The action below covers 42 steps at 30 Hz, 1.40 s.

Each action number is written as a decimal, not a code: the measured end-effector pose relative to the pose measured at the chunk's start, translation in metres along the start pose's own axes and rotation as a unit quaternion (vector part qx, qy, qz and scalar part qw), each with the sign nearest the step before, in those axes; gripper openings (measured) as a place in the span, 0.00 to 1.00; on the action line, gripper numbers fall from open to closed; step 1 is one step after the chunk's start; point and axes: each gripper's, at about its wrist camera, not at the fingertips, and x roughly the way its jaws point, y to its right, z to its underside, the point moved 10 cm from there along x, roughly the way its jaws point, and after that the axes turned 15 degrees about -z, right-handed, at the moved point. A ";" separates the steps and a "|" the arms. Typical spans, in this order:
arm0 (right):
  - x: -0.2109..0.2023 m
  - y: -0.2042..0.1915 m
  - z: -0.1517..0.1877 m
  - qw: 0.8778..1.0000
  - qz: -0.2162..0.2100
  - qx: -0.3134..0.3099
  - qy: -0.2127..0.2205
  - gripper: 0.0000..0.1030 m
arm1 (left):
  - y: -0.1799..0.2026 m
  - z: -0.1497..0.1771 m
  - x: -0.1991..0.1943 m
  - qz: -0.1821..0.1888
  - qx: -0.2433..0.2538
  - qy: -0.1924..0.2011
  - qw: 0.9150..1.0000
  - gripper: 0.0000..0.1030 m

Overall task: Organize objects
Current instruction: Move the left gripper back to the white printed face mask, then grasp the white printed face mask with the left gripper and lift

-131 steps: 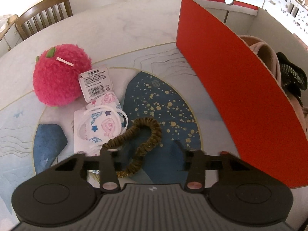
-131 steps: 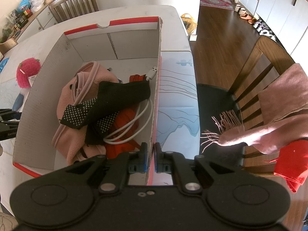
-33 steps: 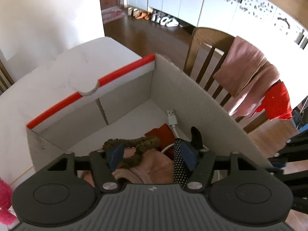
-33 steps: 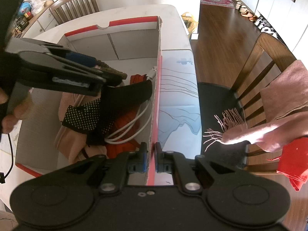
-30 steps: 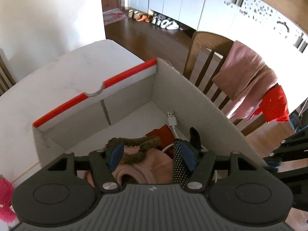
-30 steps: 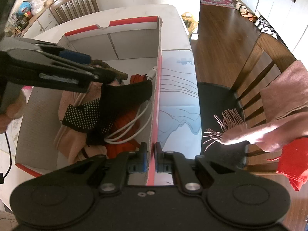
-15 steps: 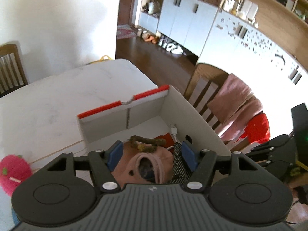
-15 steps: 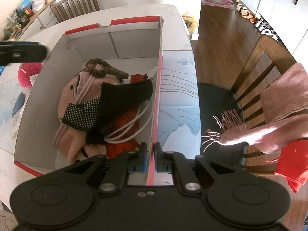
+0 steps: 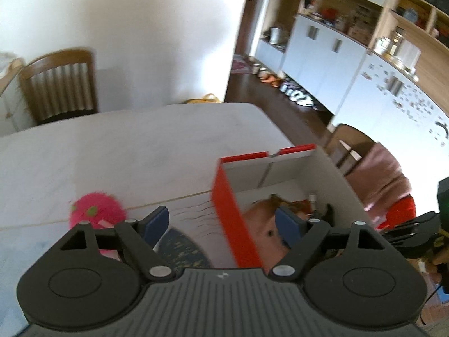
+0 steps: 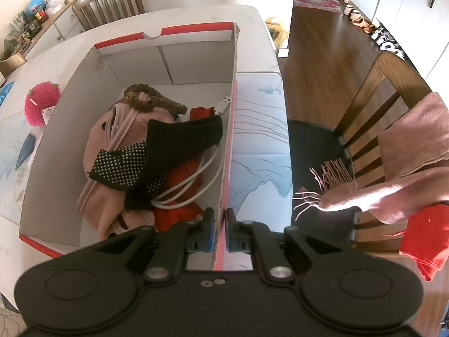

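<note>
Red box [image 10: 224, 129], white inside, packed with colour.
Olive-brown scrunchie [image 10: 153, 99] tops a dusty pink garment [image 10: 103, 146]; black cloth [image 10: 168, 146] shows white dots at one end; white cable [image 10: 193, 185] loops over orange-red fabric [image 10: 182, 174]. Outside, a hot pink plush [image 10: 40, 106] with green specks sits on a pale mat [image 10: 258, 151] with blue shapes and thin dark lines.

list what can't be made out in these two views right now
- Left wrist view: motion blur smears the fluffy pink plush toy and the red cardboard box; the left gripper, its jaws opening with nothing between them, hides what lies below.
- Right wrist view: the box wall hides part of the plush toy; its white tag is too small to read.
- Right wrist view: the black dotted glove covers most of the white cable.
</note>
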 end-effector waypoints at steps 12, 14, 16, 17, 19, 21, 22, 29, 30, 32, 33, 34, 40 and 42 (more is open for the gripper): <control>0.003 0.000 0.001 1.000 0.005 0.000 -0.006 0.06 | -0.060 0.070 0.057 -0.064 -0.050 -0.063 0.995 0.89; 0.004 0.000 0.001 1.000 0.005 0.000 -0.007 0.06 | -0.065 0.081 0.069 -0.069 -0.053 -0.073 0.993 0.97; 0.005 0.000 0.001 1.000 0.006 0.001 -0.009 0.06 | -0.071 0.092 0.078 -0.080 -0.047 -0.083 0.992 1.00; 0.005 0.000 0.001 1.000 0.007 0.001 -0.009 0.06 | -0.074 0.096 0.083 -0.088 -0.041 -0.085 0.992 1.00; 0.006 0.000 0.001 1.000 0.009 0.001 -0.010 0.06 | -0.077 0.103 0.091 -0.096 -0.034 -0.089 0.991 1.00; 0.006 0.000 0.001 1.000 0.009 0.001 -0.010 0.06 | -0.081 0.108 0.099 -0.103 -0.035 -0.096 0.989 1.00; 0.006 0.000 0.001 1.000 0.009 0.001 -0.010 0.06 | -0.082 0.110 0.102 -0.104 -0.038 -0.099 0.989 1.00; 0.006 0.000 0.002 1.000 0.011 0.004 -0.011 0.06 | -0.091 0.122 0.122 -0.134 -0.017 -0.123 0.983 1.00; 0.006 0.000 0.002 1.000 0.011 0.004 -0.011 0.06 | -0.091 0.124 0.125 -0.133 -0.018 -0.127 0.983 1.00; 0.006 0.000 0.002 1.000 0.012 0.005 -0.011 0.06 | -0.092 0.126 0.128 -0.126 -0.027 -0.130 0.983 1.00; 0.006 0.000 0.002 1.000 0.012 0.005 -0.012 0.06 | -0.092 0.127 0.128 -0.124 -0.028 -0.129 0.983 1.00; 0.006 0.000 0.002 1.000 0.013 0.005 -0.012 0.06 | -0.092 0.128 0.129 -0.125 -0.026 -0.128 0.983 0.99; 0.005 -0.001 0.003 1.000 0.014 0.005 -0.012 0.06 | -0.086 0.132 0.133 -0.119 -0.015 -0.130 0.984 0.93; 0.005 -0.001 0.003 1.000 0.015 0.005 -0.012 0.06 | -0.084 0.133 0.134 -0.123 -0.005 -0.130 0.984 0.83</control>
